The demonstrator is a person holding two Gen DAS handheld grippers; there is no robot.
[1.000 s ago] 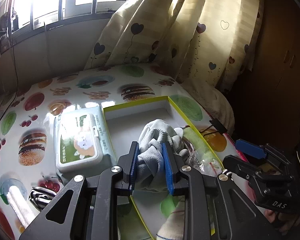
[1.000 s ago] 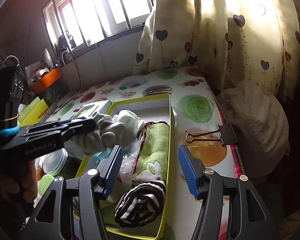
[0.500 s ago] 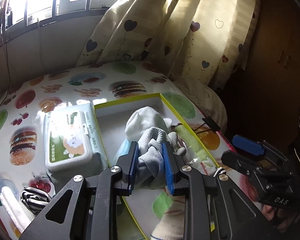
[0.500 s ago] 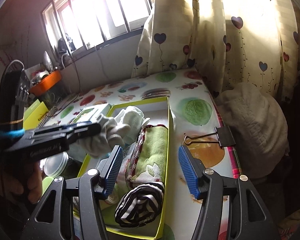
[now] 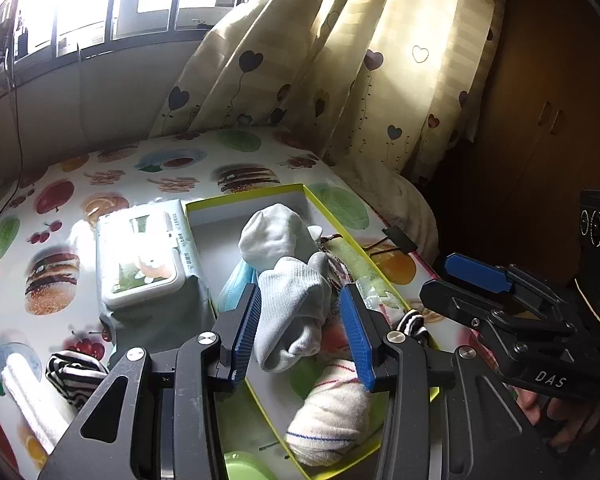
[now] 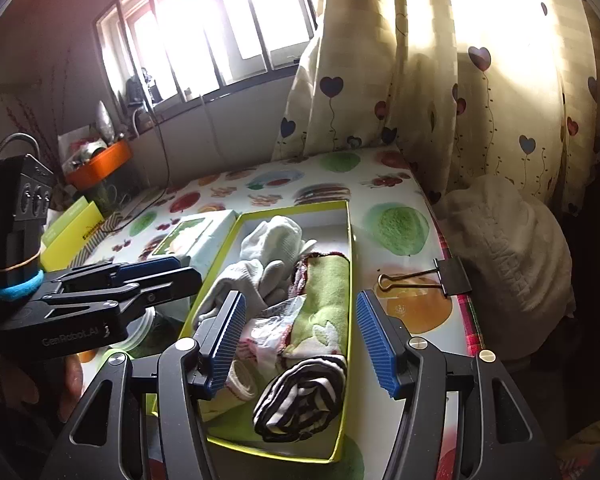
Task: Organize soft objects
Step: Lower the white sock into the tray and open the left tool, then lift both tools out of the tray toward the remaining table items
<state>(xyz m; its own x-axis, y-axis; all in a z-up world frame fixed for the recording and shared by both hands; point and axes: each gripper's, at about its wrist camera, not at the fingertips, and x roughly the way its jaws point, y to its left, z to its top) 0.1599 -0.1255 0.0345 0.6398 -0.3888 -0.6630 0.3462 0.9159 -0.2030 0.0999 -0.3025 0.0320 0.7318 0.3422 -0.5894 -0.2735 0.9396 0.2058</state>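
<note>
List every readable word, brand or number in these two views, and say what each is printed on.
"DAS": on the black body of the right gripper, seen from the left wrist.
"GenRobot.AI": on the black body of the left gripper, seen from the right wrist.
Print on the white-lidded green wet-wipes pack: too small and glared to read.
Dark lettering on the yellow-green card box: too blurred.
</note>
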